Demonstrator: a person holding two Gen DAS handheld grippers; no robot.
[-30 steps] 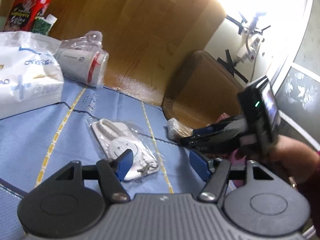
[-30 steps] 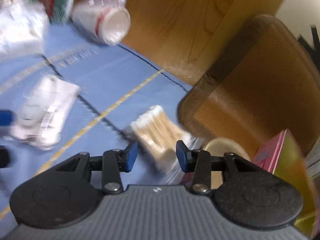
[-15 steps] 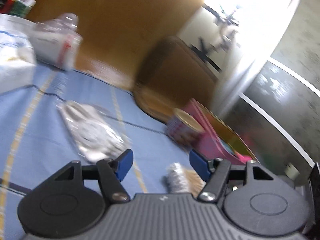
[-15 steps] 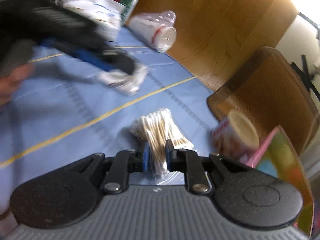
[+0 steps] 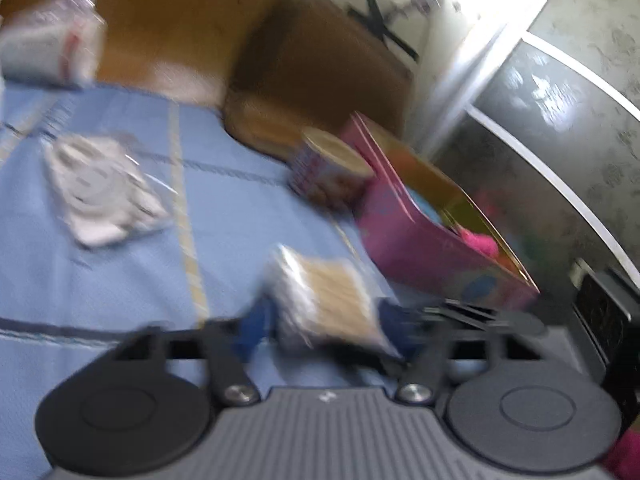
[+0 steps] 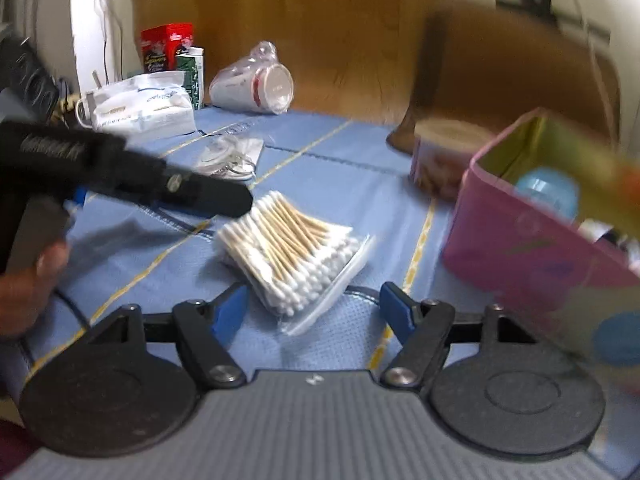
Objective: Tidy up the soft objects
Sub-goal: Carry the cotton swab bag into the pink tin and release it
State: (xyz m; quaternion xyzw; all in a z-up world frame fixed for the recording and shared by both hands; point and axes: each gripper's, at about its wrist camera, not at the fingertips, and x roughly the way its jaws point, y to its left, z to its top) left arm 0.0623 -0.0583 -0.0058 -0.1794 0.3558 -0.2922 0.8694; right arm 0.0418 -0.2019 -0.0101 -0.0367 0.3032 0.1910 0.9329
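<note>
A clear bag of cotton swabs [image 6: 294,258] lies flat on the blue cloth [image 6: 340,152]; it also shows blurred in the left wrist view [image 5: 326,296]. My right gripper [image 6: 314,312] is open, its blue pads either side of the bag's near end, not gripping it. My left gripper [image 5: 324,326] is open with the bag between its pads; its body reaches the bag from the left in the right wrist view [image 6: 224,200]. A bagged white mask [image 5: 100,190] lies further left on the cloth.
An open pink box [image 6: 532,240] with items inside stands at the right, a round tin [image 6: 444,152] behind it. A sleeve of paper cups [image 6: 256,86], a white tissue pack [image 6: 140,110] and cartons [image 6: 166,46] are at the back. A brown chair [image 5: 320,72] is beyond the cloth.
My right gripper was shut on the swab bag half a second ago and has opened, leaving it on the cloth. My left gripper swung right and moved in over the bag.
</note>
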